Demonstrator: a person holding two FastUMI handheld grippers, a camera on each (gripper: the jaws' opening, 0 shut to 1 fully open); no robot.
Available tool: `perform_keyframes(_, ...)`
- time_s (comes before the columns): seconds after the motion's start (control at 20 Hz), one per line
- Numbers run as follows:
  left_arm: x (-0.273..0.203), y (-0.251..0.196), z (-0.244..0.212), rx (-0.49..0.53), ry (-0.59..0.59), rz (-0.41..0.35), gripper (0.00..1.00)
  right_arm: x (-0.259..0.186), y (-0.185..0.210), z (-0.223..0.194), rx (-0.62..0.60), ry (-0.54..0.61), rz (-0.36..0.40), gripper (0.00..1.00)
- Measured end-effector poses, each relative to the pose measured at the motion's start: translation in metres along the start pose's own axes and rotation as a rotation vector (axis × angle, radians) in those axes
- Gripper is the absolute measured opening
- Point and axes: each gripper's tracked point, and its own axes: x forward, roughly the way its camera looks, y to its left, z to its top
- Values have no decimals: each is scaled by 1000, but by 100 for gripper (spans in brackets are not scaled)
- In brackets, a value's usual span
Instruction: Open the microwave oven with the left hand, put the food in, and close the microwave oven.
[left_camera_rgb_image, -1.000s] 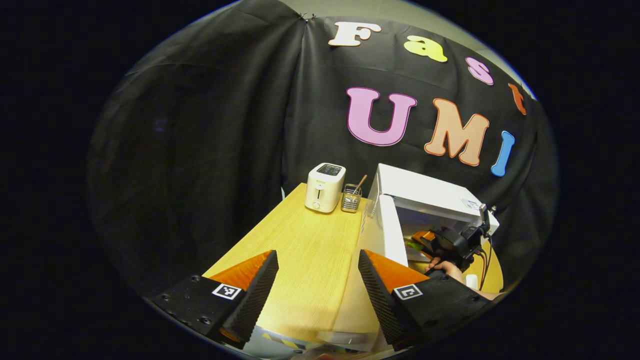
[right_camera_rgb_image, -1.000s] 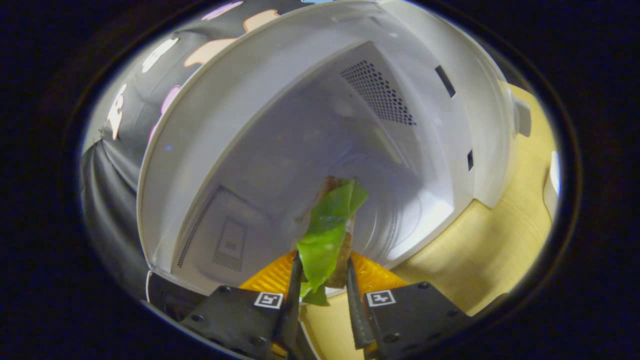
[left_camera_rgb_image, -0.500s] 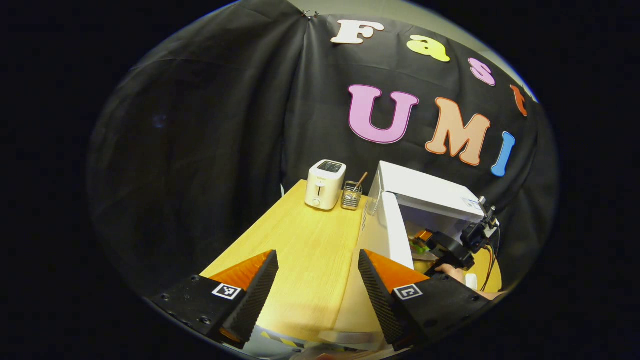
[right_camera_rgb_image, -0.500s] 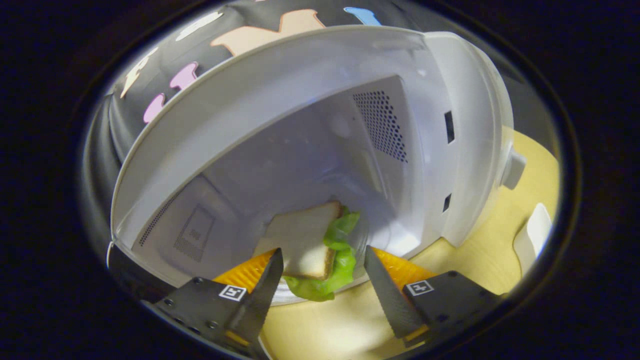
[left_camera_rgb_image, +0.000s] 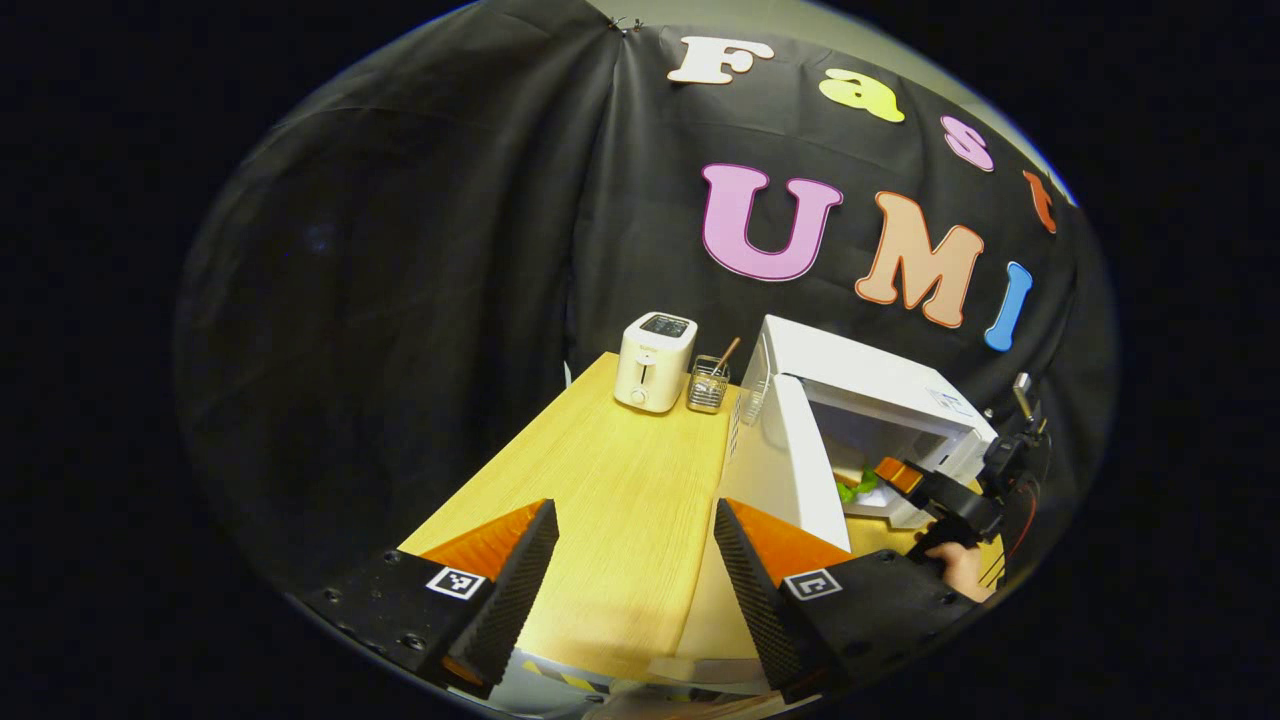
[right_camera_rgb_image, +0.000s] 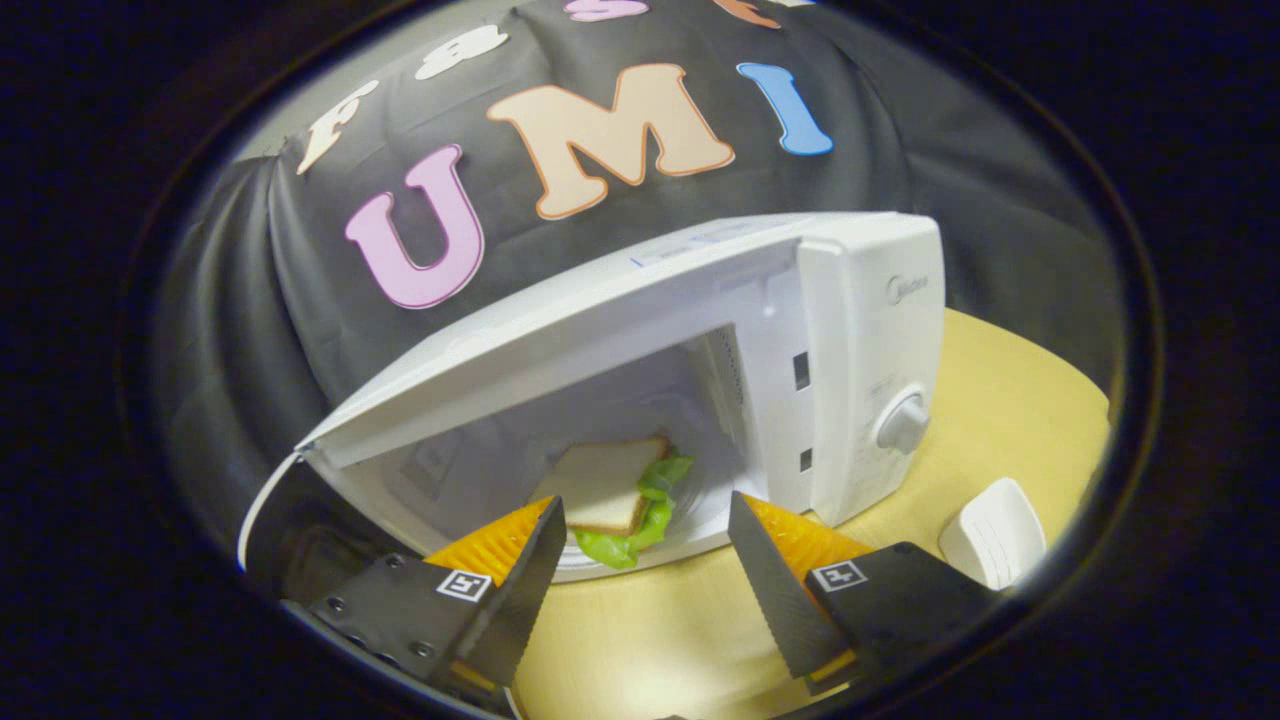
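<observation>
The sandwich (right_camera_rgb_image: 612, 487), white bread with a green leaf hanging out at its near edge, lies flat on the floor of the microwave oven (right_camera_rgb_image: 700, 330) cavity, at lower centre of the right gripper view; the food appears to be in, so closing the oven is what remains. The right gripper (right_camera_rgb_image: 645, 560) sits at the bottom of that view, just outside the cavity mouth, its fingers apart with nothing between them. In the left gripper view the door (left_camera_rgb_image: 790, 465) stands swung wide at centre right, edge-on toward the camera; the left gripper (left_camera_rgb_image: 632, 570), at the bottom of that frame, is spread over the bare desk (left_camera_rgb_image: 600, 480) and holds nothing. The next move seems to call for that gripper to reach the door's outer face and push it round to the latch; the right one should first be clear of the door's swing.
</observation>
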Motion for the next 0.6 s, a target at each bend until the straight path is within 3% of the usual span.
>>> perform_keyframes(0.15,0,-2,-2,10,3,-20,89,-35,-2,11,-26,-4,26,99)
perform_keyframes(0.3,2,-3,-5,13,11,-36,74,-68,-4,25,-45,-27,41,99)
perform_keyframes(0.35,2,-5,-6,9,16,-47,73,-77,-5,32,-46,-37,43,91)
perform_keyframes(0.45,1,-11,-11,13,29,-78,63,-94,-10,43,-54,-55,37,91)
perform_keyframes(0.5,2,-13,-14,23,36,-89,48,-100,-13,48,-58,-65,32,91)
perform_keyframes(0.6,2,-13,-18,46,44,-105,41,-113,-19,60,-62,-84,18,91)
